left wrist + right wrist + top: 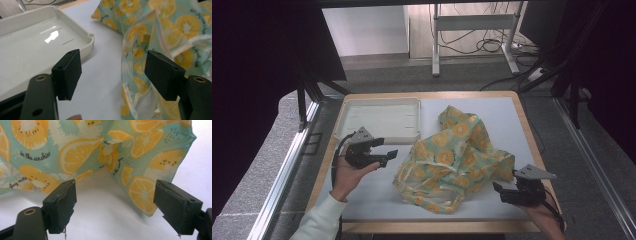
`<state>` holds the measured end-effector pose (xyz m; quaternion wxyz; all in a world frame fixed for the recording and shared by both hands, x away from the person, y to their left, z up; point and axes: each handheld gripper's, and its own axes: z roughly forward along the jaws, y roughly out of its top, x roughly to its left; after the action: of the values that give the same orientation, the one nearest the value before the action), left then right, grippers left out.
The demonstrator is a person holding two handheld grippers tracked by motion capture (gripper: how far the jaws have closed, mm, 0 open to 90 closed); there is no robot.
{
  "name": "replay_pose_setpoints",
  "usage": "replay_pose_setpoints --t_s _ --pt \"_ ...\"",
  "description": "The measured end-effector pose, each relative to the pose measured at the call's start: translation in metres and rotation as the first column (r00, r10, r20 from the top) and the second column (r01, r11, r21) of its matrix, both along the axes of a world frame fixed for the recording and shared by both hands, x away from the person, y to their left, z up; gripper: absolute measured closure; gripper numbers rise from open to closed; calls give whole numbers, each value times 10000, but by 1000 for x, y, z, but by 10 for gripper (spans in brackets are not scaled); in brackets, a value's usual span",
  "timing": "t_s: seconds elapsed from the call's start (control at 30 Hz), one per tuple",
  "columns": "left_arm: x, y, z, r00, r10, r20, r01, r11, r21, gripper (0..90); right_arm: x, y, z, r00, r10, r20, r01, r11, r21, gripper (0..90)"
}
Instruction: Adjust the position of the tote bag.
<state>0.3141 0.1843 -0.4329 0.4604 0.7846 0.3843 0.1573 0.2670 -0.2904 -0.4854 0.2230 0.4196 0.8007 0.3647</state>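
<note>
A crumpled, soft cloth [451, 159] printed with orange slices lies on my smooth white surface [492, 107]. My left gripper [388, 153] and right gripper [497, 188] flank it, fingers wide and empty.

Looks like lab to us: black frame rig [309, 85] round table [512, 150], loose cables [484, 45] on far floor, metal stand [472, 22].

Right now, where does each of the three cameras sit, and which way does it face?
High view: above the person's side, looking forward and down on the table, tray and cloth; both forearms, left gripper and right gripper show.
Left gripper view: rides the left gripper, facing the tray corner and cloth edge; open jaws, a fingertip.
Right gripper view: rides the right gripper, low, facing the cloth's edge; open jaws.
All three share the cloth.
</note>
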Motion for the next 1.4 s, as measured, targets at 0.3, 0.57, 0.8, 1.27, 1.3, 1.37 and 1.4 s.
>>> replay_pose_setpoints --t_s 0.3,0.57,0.8,1.27,1.3,1.37,1.4 --pt "26 -41 33 9969 -761 214 747 9953 616 247 0 0 -3 10000 35 -14 -35 9998 -213 187" --pt "63 -74 40 9934 -1044 -472 1078 9913 759 211 2 3 -7 9997 85 -235 -94 9992 -383 189" --pt "84 -99 34 9879 -1274 -880 1341 9881 750 149 2 4 -8 9996 100 -256 -112 9988 -479 189" --pt "104 -108 30 9874 -1275 -937 1347 9880 751 161 3 3 -10 9994 136 -306 -153 9983 -565 189" --pt "105 -108 29 9870 -1302 -941 1375 9876 759 164 3 4 -10 9994 139 -310 -156 9982 -573 188" --pt "107 -110 28 9860 -1341 -988 1417 9871 742 173 3 4 -10 9994 143 -309 -161 9981 -586 189" --pt "109 -111 27 9856 -1373 -988 1451 9864 768 173 3 4 -10 9994 143 -309 -161 9981 -586 189"
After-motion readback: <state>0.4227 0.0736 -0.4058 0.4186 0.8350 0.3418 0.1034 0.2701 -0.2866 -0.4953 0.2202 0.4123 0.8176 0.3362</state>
